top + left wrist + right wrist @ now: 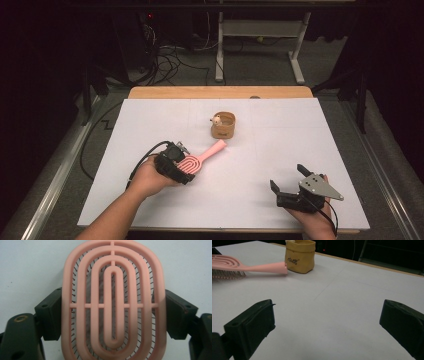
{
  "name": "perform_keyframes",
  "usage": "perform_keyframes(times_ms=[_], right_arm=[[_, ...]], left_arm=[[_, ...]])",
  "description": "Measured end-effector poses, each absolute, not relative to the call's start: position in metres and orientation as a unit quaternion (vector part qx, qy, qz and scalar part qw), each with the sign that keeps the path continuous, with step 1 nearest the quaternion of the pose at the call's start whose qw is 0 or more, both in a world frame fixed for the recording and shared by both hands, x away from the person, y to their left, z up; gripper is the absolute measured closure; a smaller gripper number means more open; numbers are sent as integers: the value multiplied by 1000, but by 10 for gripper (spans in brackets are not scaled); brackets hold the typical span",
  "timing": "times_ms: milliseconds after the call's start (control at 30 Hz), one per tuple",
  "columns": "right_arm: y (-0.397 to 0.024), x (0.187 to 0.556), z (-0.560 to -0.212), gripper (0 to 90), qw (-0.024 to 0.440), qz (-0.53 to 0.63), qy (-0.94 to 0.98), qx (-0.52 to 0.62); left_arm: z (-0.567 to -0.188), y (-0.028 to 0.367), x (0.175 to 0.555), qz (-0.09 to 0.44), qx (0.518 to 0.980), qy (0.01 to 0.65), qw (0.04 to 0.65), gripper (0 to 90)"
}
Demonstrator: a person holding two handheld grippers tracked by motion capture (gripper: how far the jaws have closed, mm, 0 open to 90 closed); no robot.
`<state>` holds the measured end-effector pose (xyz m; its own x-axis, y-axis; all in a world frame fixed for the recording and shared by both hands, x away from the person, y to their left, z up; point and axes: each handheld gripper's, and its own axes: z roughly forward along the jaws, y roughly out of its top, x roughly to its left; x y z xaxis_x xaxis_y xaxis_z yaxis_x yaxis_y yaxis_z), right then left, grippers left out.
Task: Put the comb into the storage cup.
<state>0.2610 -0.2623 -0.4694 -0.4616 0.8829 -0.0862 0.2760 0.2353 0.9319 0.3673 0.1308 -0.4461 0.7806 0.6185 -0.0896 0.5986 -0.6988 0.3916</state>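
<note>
A pink vented hairbrush (pixel 202 156) lies left of centre on the white table top, its handle pointing toward a small tan fabric pouch (pixel 223 126). My left gripper (pixel 186 167) is shut on the brush's oval head. In the left gripper view both black jaws press the sides of the hairbrush (pixel 113 305), bristles facing down. My right gripper (pixel 287 176) rests near the front right edge, open with nothing between its jaws. From the right gripper view (pixel 328 315) the hairbrush (pixel 249 267) and pouch (pixel 300 256) sit at the far left.
A small pale toy (pixel 217 119) pokes out of the pouch. The white board (pixel 300 135) lies on a wooden table whose far edge (pixel 220 92) shows. Beyond are a dark floor, cables and a desk frame.
</note>
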Motion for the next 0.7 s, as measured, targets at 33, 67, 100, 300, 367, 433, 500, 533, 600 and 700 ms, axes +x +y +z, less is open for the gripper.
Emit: perform_keyframes(times_ms=[33, 67, 100, 300, 367, 433, 500, 533, 600, 700], right_arm=[[-262, 261, -469, 6, 325, 468, 716, 404], [-263, 260, -469, 6, 326, 468, 715, 403], [-263, 260, -469, 6, 326, 468, 715, 404], [-262, 262, -470, 6, 326, 467, 717, 402], [-261, 262, -470, 6, 326, 466, 717, 402], [-261, 261, -470, 6, 327, 467, 717, 401], [-261, 261, -470, 6, 328, 467, 717, 400], [-261, 261, -470, 6, 328, 467, 717, 400], [-261, 261, -469, 6, 330, 465, 718, 398], [-261, 263, -469, 6, 331, 464, 718, 398]], left_arm=[[-445, 131, 367, 26, 922, 329, 203, 196], [-445, 130, 366, 27, 924, 324, 202, 196], [-444, 130, 365, 27, 925, 321, 202, 196], [-441, 121, 359, 30, 933, 295, 203, 197], [-441, 118, 357, 32, 935, 290, 204, 197], [-440, 116, 356, 31, 936, 285, 205, 197], [-439, 115, 354, 33, 937, 281, 206, 197], [-438, 114, 353, 33, 937, 278, 208, 197], [-437, 114, 352, 34, 937, 276, 210, 198], [-436, 113, 351, 39, 939, 268, 210, 198]])
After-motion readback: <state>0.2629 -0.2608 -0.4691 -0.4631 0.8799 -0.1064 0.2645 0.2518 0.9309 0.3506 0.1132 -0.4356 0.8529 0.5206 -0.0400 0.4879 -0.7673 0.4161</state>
